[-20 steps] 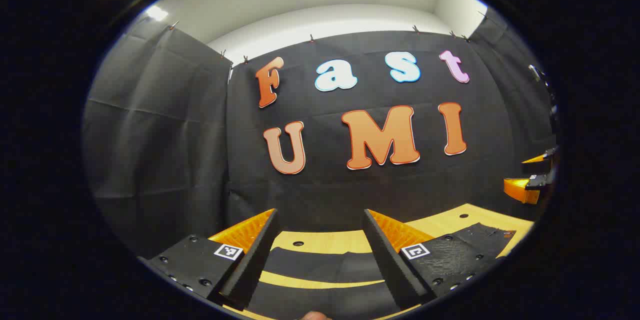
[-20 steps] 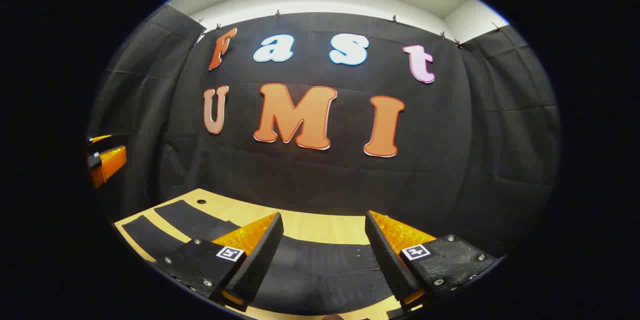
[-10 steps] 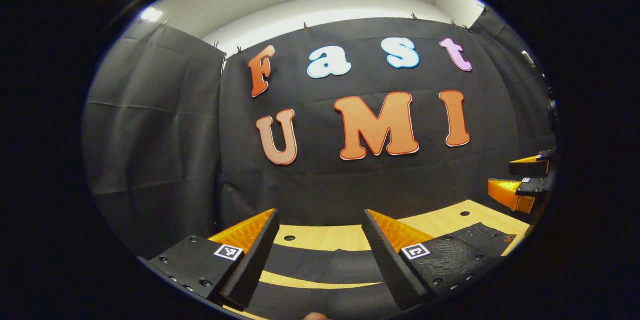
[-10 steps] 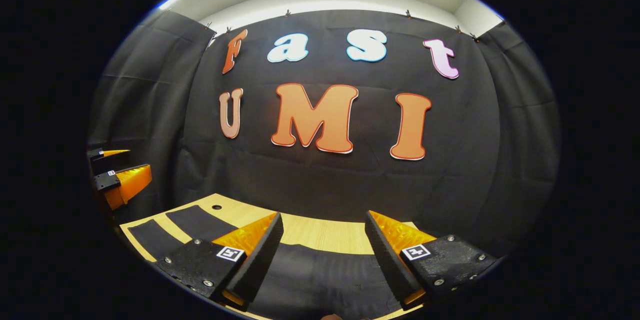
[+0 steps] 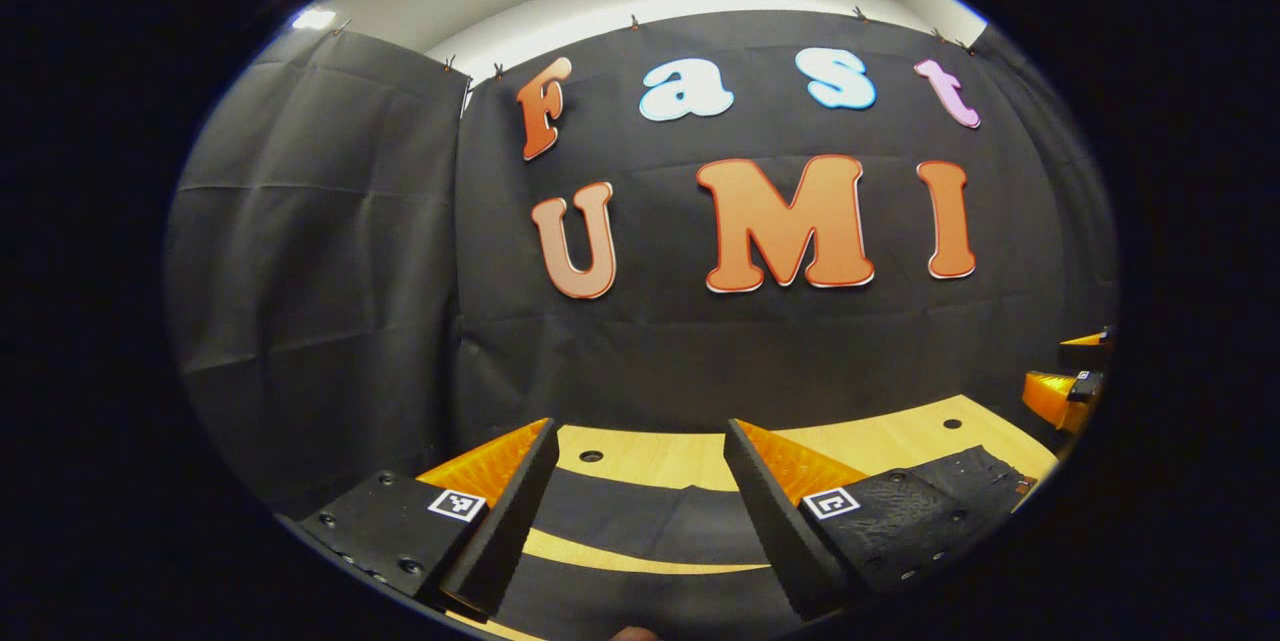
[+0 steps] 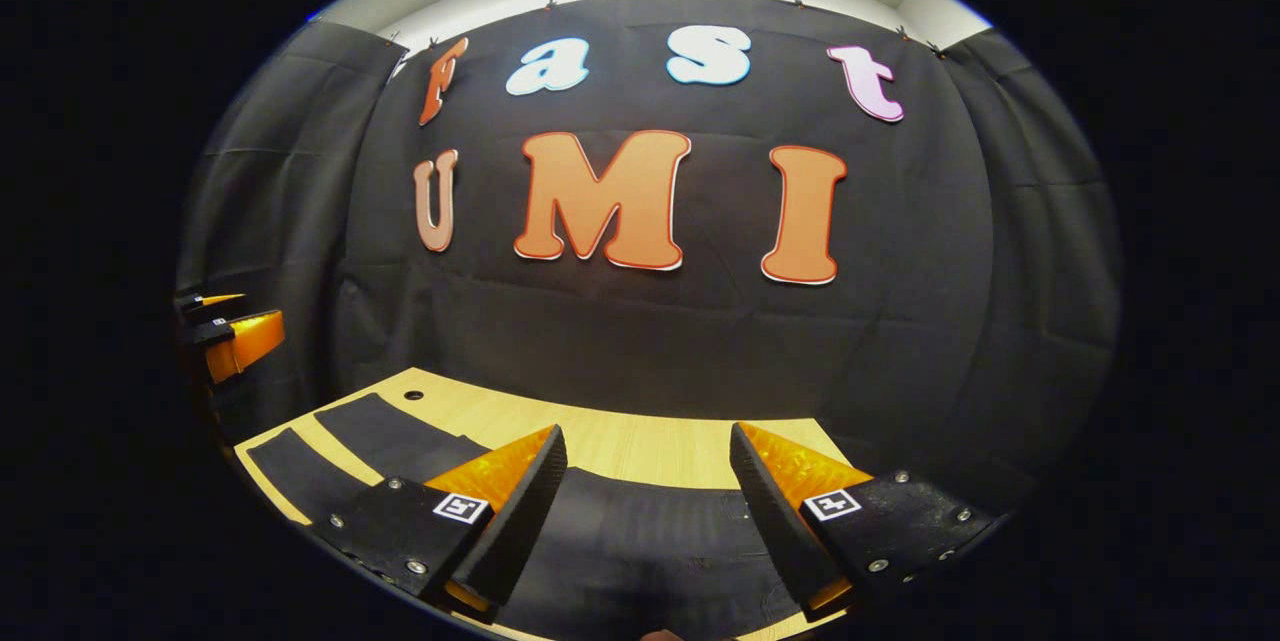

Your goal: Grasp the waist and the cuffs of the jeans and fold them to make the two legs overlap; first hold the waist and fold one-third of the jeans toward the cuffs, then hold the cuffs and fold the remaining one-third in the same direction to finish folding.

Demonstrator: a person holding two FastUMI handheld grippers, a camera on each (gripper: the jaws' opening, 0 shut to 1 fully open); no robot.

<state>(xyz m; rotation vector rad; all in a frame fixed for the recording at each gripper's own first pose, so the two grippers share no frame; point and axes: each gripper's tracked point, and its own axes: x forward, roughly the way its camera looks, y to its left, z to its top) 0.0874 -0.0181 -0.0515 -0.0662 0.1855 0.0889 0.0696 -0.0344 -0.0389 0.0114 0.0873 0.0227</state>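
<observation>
A wooden table (image 5: 900, 441) fronts the black cloth wall (image 6: 650, 341). Dark jeans (image 6: 640, 541) lie flat on it, legs apart, waist probably toward the right gripper (image 6: 640, 511). That gripper and the left gripper (image 5: 630, 511) hover above the fabric, fingers spread wide, holding nothing.

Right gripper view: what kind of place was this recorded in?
Most likely a purpose-built recording booth, not a home. Black cloth walls clipped up below a plain white wall, a light wooden table with round holes, and dark jeans laid flat on it between the open right tongs.
</observation>
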